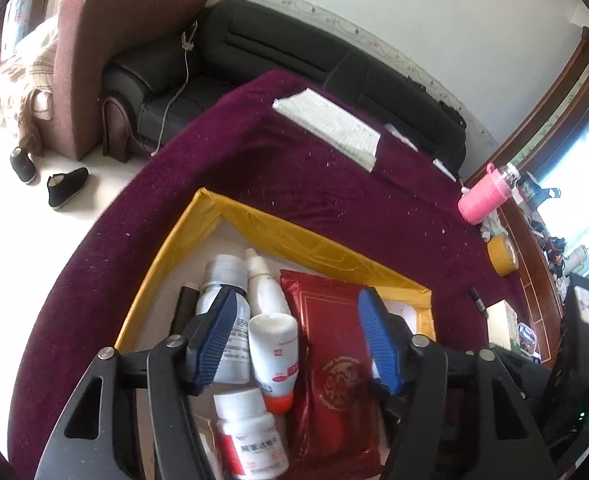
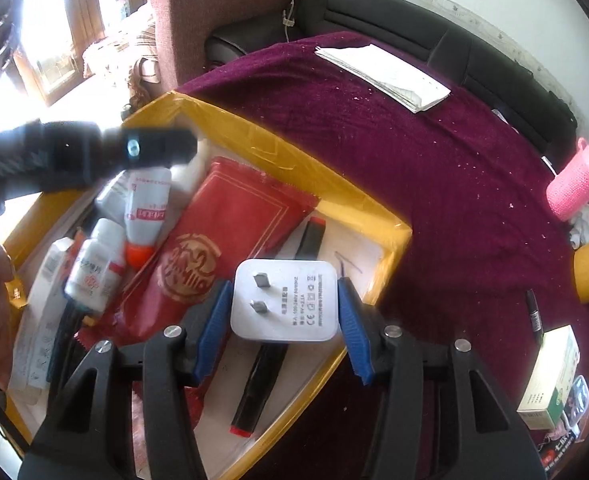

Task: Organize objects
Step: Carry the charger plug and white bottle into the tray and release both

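A lived-in home sitting room.

I'm working at a table under a purple velvet cloth [image 1: 294, 184], pushed up against a black leather sofa [image 1: 254, 52] with a maroon armchair [image 1: 106, 40] beside it. A pair of black cloth shoes [image 1: 50, 176] lies on the pale floor, a window [image 2: 50, 20] lets in daylight, and a pink-sleeved bottle [image 1: 484, 196] sits at the table's edge.

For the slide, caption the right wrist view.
Right tool grips a white charger plug above the yellow-rimmed box.
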Demonstrator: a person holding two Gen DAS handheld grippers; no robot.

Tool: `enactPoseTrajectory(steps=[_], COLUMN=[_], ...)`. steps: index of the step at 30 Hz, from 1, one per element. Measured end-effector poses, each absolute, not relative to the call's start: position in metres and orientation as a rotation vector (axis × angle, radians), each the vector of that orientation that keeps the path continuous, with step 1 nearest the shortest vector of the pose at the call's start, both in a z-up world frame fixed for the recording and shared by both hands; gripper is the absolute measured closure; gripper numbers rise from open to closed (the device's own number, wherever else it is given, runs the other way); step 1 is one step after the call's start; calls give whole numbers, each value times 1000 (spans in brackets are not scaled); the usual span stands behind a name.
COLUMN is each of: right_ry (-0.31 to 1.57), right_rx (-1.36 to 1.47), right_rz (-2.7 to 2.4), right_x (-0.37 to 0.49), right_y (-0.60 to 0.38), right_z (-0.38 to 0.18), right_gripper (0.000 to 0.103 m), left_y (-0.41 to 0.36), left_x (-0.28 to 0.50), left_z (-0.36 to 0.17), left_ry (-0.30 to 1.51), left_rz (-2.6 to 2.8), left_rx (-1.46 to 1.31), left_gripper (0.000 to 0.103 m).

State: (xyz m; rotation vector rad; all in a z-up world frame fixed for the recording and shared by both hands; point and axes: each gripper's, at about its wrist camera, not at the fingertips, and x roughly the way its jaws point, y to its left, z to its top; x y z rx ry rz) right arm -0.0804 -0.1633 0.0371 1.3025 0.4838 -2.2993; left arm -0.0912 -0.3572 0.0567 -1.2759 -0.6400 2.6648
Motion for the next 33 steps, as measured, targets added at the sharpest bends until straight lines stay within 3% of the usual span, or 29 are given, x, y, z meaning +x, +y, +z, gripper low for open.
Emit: enactPoseTrajectory(steps=[16, 23, 29, 33], right_ry=[245, 75, -265, -301], right_rx=[1353, 1300, 1379, 1482], right_rz=[-1983, -2266, -2139, -1993], right_x=[-53, -66, -106, -105], right_y=[-137, -113, -117, -127], right_z=[53, 67, 46, 27], right_gripper=[43, 43, 43, 40], left_y=[-342, -333, -354, -364], left_x=[-33, -7, 14, 20], left_z=[97, 111, 116, 115], left_ry=[-508, -397, -576, -597], left_rz=[2780, 2893, 2908, 2916], left_rx=[-1140, -1052, -973, -970], left_gripper=[39, 36, 36, 36])
